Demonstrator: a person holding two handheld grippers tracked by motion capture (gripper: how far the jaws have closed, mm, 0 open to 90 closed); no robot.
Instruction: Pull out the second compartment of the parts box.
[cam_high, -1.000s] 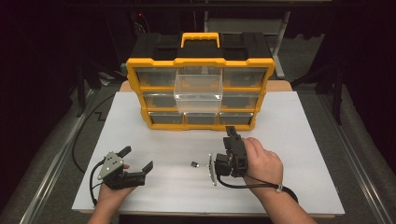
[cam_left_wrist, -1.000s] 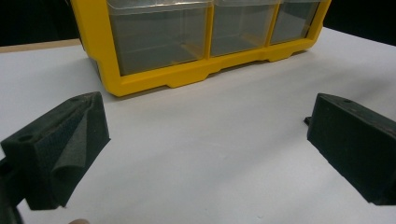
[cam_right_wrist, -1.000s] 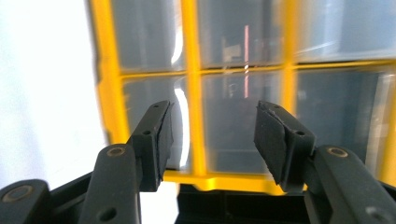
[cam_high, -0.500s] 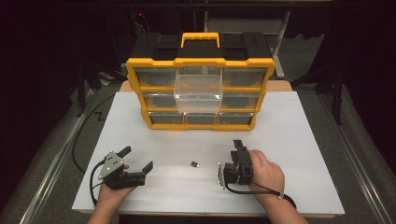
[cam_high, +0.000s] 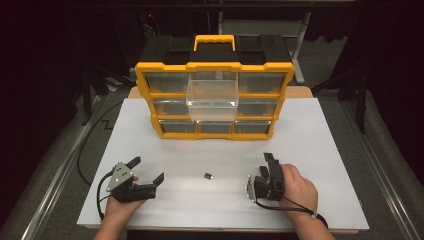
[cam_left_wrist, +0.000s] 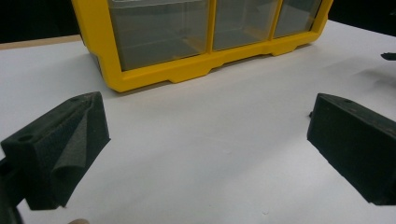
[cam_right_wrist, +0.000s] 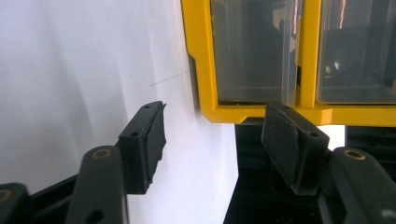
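Table (cam_high: 325, 150): a white sheet covers its top; everything stands or lies on it.
Organizer (cam_high: 215, 102): a yellow-framed drawer cabinet with a black top and a yellow handle, upright at the far middle of the table, three rows of clear drawers facing the person. Its lower drawers also show in the left gripper view (cam_left_wrist: 187, 37) and, turned on their side, in the right gripper view (cam_right_wrist: 261, 56).
Pulled drawer (cam_high: 212, 92): the clear middle drawer of the top row sticks out toward the person, overhanging the row below.
Left gripper (cam_high: 147, 175): lies low at the near left of the table in the person's left hand, pointing toward the table's middle. Its jaws stand wide apart with nothing between them; in the left gripper view bare white sheet lies between the two black pads (cam_left_wrist: 60, 149).
Right gripper (cam_high: 267, 162): at the near right in the person's right hand, rolled on its side, pointing toward the organizer. Its jaws have just been opening and stand partly apart; in the right gripper view (cam_right_wrist: 215, 135) nothing is between them.
Small dark part (cam_high: 208, 176): lies alone on the white sheet near the front edge, between the two grippers, touched by neither and well apart from the organizer; too small to tell what it is.
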